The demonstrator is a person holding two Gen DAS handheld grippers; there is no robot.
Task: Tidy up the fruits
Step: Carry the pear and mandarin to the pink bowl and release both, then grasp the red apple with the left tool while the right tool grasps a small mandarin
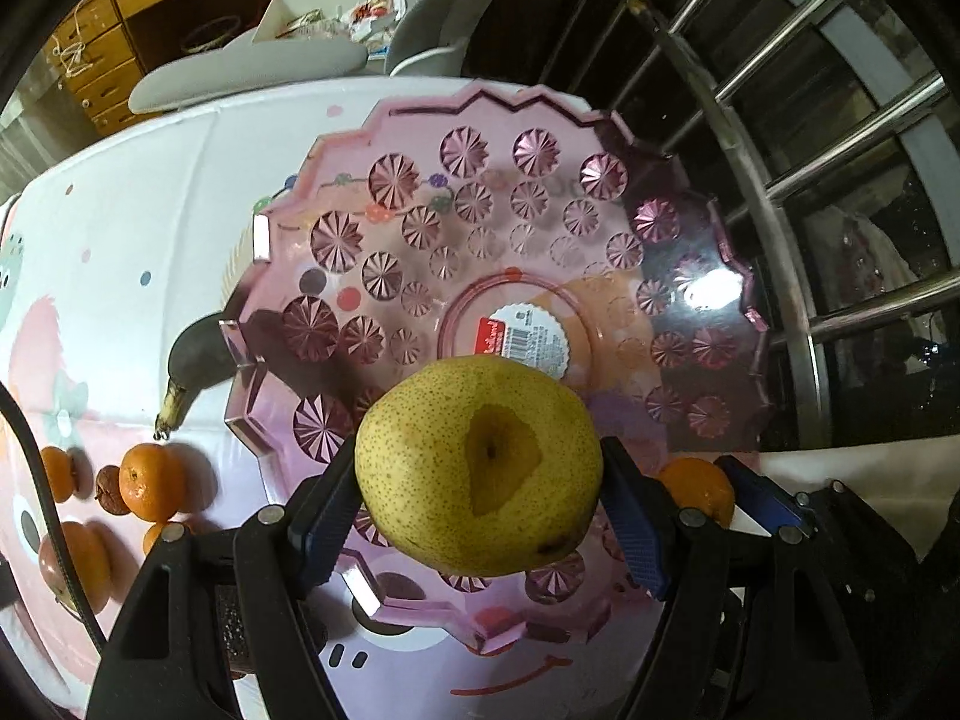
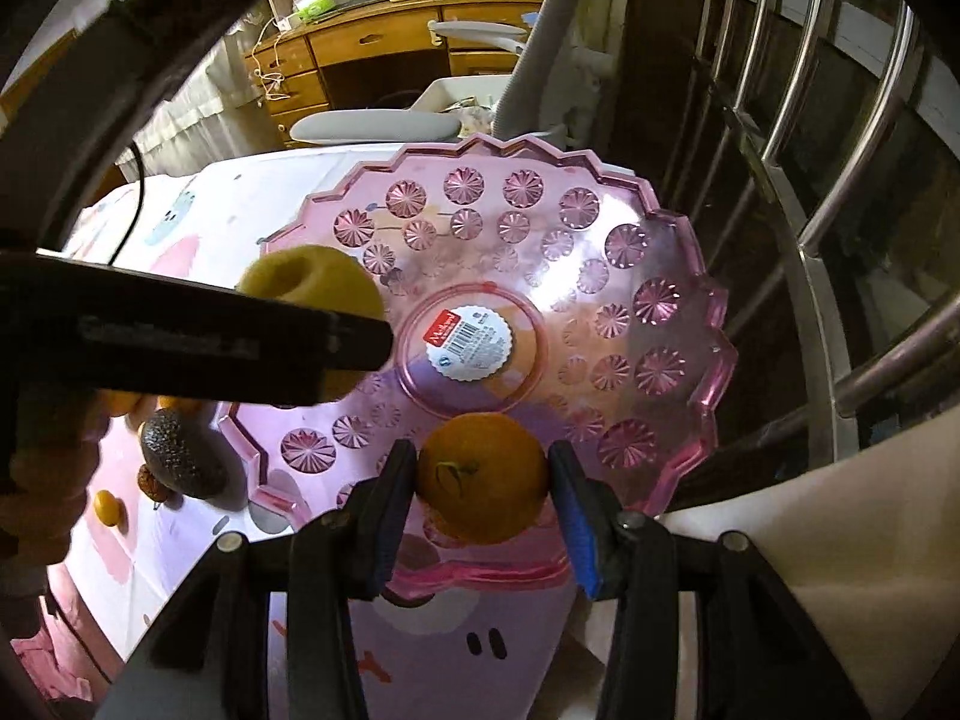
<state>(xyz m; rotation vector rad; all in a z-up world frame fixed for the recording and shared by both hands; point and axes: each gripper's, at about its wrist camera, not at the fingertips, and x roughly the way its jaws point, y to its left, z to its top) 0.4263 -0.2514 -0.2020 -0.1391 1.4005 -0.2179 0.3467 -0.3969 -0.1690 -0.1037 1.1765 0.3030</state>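
Note:
My left gripper (image 1: pixel 480 474) is shut on a yellow pear (image 1: pixel 480 462) and holds it over the near part of a pink scalloped glass plate (image 1: pixel 690 276). My right gripper (image 2: pixel 483 480) is shut on an orange tangerine (image 2: pixel 480 474) over the near rim of the same plate (image 2: pixel 660 312). In the right wrist view the left gripper's arm (image 2: pixel 180 336) reaches in from the left with the pear (image 2: pixel 312 276) at its tip. The tangerine (image 1: pixel 699 489) also shows in the left wrist view, at the right. The plate holds no fruit, only a label at its centre.
Several tangerines (image 1: pixel 150 480) and an avocado (image 1: pixel 195 354) lie on the cartoon-print tablecloth (image 1: pixel 120 240) left of the plate. The avocado (image 2: pixel 180 450) also shows in the right wrist view. Metal railing bars (image 1: pixel 810 150) stand close on the right. A grey chair (image 1: pixel 252 66) stands behind the table.

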